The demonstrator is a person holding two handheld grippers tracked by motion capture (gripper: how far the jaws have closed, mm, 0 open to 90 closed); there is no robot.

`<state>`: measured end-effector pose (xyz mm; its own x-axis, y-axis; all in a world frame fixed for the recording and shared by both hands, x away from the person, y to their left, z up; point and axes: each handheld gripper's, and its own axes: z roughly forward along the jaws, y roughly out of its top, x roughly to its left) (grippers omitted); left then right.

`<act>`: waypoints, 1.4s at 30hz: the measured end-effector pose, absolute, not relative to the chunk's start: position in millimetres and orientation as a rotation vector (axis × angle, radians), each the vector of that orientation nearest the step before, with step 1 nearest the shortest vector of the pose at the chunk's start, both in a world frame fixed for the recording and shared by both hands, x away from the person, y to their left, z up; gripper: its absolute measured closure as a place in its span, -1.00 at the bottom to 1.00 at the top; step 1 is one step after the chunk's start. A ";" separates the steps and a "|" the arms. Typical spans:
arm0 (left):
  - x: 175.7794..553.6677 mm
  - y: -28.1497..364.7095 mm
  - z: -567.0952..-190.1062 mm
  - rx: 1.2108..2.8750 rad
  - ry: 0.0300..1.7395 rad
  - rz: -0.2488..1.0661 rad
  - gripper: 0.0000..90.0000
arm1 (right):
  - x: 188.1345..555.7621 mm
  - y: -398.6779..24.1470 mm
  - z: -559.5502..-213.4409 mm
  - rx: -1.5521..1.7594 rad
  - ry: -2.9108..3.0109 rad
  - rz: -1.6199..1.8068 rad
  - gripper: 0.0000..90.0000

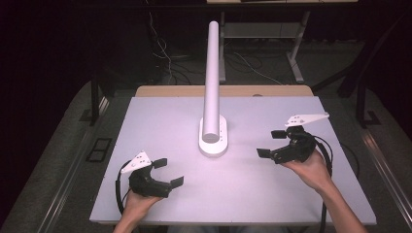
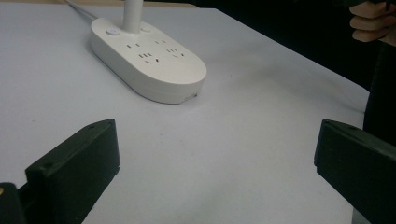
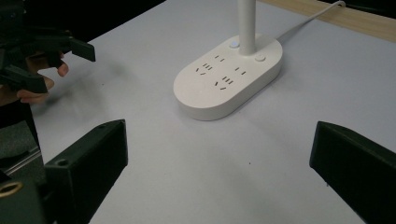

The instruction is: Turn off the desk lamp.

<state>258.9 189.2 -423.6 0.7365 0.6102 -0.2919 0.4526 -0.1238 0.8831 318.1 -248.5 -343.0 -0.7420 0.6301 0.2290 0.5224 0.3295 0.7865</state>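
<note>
A white oval power strip base (image 1: 213,141) with a tall white pole (image 1: 213,77) rising from it stands near the middle of the white bench (image 1: 160,111), a little closer to the far edge than to the near one. Its top carries two rows of sockets (image 3: 217,72) on the near half and two round buttons (image 3: 259,59) flanking the foot of the pole. A white cord (image 3: 306,22) runs from the base toward the far edge of the bench, where a strip of bare wood (image 1: 223,91) shows. The left gripper (image 1: 169,172) is held above the near left part of the bench, its jaws spread wide apart with nothing between them, pointing toward the base. The right gripper (image 1: 271,143) is held over the right side of the bench, about level with the base, its jaws likewise released and empty, aimed at the base from the right. Both grippers are well apart from the power strip base and touch nothing. In the left gripper view, the base lies ahead beyond the jaws, and fingers of the person's right hand (image 2: 371,22) show at the upper right.
</note>
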 end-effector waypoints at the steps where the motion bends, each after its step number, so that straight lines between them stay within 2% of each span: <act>1: 258.7 189.2 -423.5 1.759 0.843 0.166 -1.00 | 319.7 -247.6 -342.8 1.075 2.469 1.383 -0.90; 42: 259.0 191.2 -423.3 1.750 0.846 0.163 -1.00 | 398.9 -207.9 -335.2 1.114 2.496 1.343 -0.87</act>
<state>259.0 191.2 -423.3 0.7324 0.6112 -0.2999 0.4560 -0.1133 0.8827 398.9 -207.9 -335.2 -0.7284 0.6406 0.2430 0.5557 0.3449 0.7565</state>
